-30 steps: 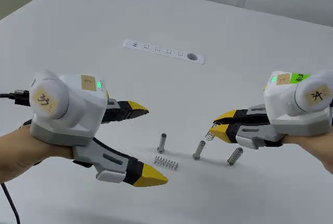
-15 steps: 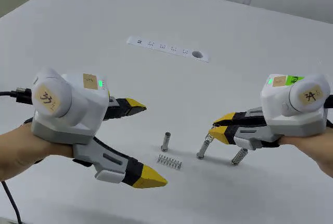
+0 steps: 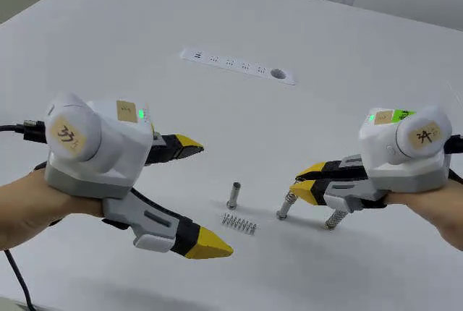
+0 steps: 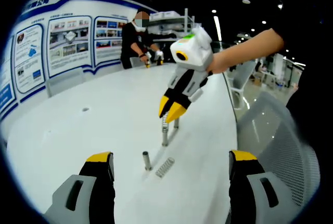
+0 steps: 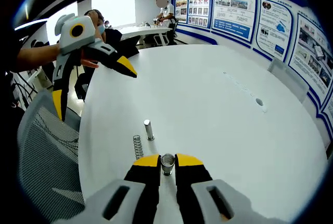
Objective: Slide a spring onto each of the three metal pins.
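Observation:
Three short metal pins stand on the white table (image 3: 130, 50). The left pin (image 3: 234, 195) (image 5: 149, 129) (image 4: 147, 160) is bare, and a loose spring (image 3: 239, 223) (image 5: 137, 146) (image 4: 165, 166) lies in front of it. The right pin (image 3: 334, 218) wears a spring. My right gripper (image 3: 302, 186) (image 4: 174, 110) is shut on a spring (image 3: 289, 199) (image 5: 167, 163) (image 4: 165, 126) that sits over the top of the middle pin (image 3: 282, 214). My left gripper (image 3: 201, 197) (image 4: 170, 154) (image 5: 93, 86) hovers left of the pins, wide open and holding nothing.
A white power strip (image 3: 237, 66) (image 5: 243, 89) lies flat on the far side of the table. The near table edge (image 3: 43, 304) runs just below my left hand. Chairs and people stand beyond the table in both gripper views.
My right gripper has come down and left with its spring, from above the middle pin to over its top. The left gripper has held still.

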Motion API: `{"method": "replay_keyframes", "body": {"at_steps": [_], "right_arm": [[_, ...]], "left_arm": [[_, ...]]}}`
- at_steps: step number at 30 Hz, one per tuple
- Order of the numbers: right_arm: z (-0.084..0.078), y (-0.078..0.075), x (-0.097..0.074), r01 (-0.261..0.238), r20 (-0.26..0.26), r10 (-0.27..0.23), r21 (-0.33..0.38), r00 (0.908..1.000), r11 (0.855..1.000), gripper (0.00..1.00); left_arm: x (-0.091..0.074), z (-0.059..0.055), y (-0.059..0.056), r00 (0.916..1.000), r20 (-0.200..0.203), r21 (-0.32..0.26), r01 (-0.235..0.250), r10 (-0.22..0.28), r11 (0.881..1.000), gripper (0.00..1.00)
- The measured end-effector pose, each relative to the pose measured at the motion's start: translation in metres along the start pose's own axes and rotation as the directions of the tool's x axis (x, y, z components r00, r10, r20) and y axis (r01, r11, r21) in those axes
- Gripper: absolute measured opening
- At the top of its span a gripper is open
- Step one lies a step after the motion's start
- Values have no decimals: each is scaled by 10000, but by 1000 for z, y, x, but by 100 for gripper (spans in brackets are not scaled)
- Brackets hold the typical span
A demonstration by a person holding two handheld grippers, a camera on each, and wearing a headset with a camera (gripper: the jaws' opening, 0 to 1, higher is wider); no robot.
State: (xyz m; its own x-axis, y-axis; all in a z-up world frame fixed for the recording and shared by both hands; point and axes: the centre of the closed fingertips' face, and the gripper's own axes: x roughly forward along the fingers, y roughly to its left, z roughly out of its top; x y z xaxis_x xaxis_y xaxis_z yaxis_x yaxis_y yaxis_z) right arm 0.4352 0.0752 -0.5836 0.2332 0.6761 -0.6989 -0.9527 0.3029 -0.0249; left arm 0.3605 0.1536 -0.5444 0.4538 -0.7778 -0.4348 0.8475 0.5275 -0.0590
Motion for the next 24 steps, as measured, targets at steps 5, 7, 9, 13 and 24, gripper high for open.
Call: {"method": "replay_keyframes", "body": {"at_steps": [5, 7, 9, 13, 24], "right_arm": [[-4, 0, 4, 0, -73, 0, 30, 10000, 10000, 12], [-6, 1, 6, -11, -106, 12, 73, 9999, 10000, 12], [-8, 2, 9, -29, -159, 30, 63, 9999, 10000, 12], [-10, 2, 11, -23, -218, 24, 20, 9998, 10000, 12], [-17, 3, 19, -54, -431, 51, -70, 9991, 10000, 12]], "left_arm": [[-1, -4, -1, 9999, -102, -22, -11, 11, 10000, 93], [-1, -4, -2, 10000, -70, -84, 12, -13, 10000, 93], [-1, -5, -1, 9999, -140, -68, -18, 17, 10000, 93], [-2, -6, 0, 9999, -163, -91, -49, 48, 9999, 93], [-3, -4, 1, 9999, -81, -192, -103, 101, 9998, 93]]}}
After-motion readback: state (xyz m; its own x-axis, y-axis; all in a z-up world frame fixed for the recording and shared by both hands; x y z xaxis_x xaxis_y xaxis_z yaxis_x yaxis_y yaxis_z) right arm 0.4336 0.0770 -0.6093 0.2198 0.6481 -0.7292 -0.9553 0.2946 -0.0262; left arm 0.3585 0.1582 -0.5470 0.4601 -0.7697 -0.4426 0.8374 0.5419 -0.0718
